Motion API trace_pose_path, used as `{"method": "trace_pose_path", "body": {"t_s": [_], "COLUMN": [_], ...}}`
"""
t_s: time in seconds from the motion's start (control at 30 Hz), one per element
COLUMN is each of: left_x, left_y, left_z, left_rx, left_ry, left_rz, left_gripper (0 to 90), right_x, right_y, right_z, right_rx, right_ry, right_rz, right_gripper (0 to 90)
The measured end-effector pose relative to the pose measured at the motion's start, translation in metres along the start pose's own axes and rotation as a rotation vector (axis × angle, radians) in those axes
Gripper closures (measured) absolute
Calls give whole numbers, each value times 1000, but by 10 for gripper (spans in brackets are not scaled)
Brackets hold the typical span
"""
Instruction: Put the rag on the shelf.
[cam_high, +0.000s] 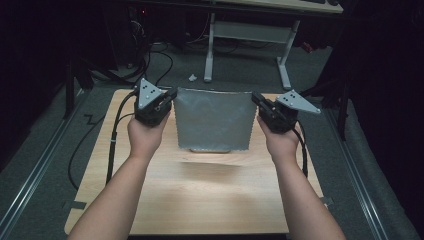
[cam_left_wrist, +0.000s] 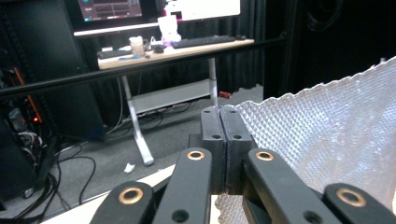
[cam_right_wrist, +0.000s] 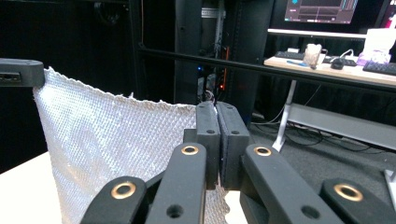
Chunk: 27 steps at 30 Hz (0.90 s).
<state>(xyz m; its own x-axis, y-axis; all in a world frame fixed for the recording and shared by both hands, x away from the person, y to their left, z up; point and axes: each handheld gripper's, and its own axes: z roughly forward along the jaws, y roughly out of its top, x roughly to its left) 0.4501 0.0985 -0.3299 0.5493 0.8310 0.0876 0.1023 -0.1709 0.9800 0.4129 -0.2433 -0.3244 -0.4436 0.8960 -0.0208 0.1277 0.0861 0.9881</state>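
Note:
A silver-grey textured cloth hangs stretched above the wooden table, its lower edge near the tabletop. My left gripper is shut on the cloth's top left corner; in the left gripper view the jaws are pressed together with the cloth spreading to the right. My right gripper is shut on the top right corner; in the right gripper view its jaws pinch the cloth, which runs left to the other gripper.
A white-legged desk stands beyond the table, carrying a keyboard and a cup below monitors. Cables trail over the grey floor at left. A metal rail runs along each side of the table.

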Motion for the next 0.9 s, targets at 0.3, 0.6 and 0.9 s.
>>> {"method": "trace_pose_path", "body": {"t_s": [0.3, 0.6, 0.9], "left_x": [13, 22, 22], "left_y": [4, -17, -48], "left_z": [43, 71, 75], "left_rx": [62, 174, 241], "left_ry": [48, 32, 5], "left_rz": [16, 15, -11], "left_gripper": [895, 894, 894], "right_x": [-22, -35, -34], "right_y": [0, -8, -30], "right_z": [43, 72, 87], "right_rx": [47, 115, 183], "right_ry": [-21, -35, -26], "right_rz": [17, 3, -24], "right_gripper": [896, 896, 896]}}
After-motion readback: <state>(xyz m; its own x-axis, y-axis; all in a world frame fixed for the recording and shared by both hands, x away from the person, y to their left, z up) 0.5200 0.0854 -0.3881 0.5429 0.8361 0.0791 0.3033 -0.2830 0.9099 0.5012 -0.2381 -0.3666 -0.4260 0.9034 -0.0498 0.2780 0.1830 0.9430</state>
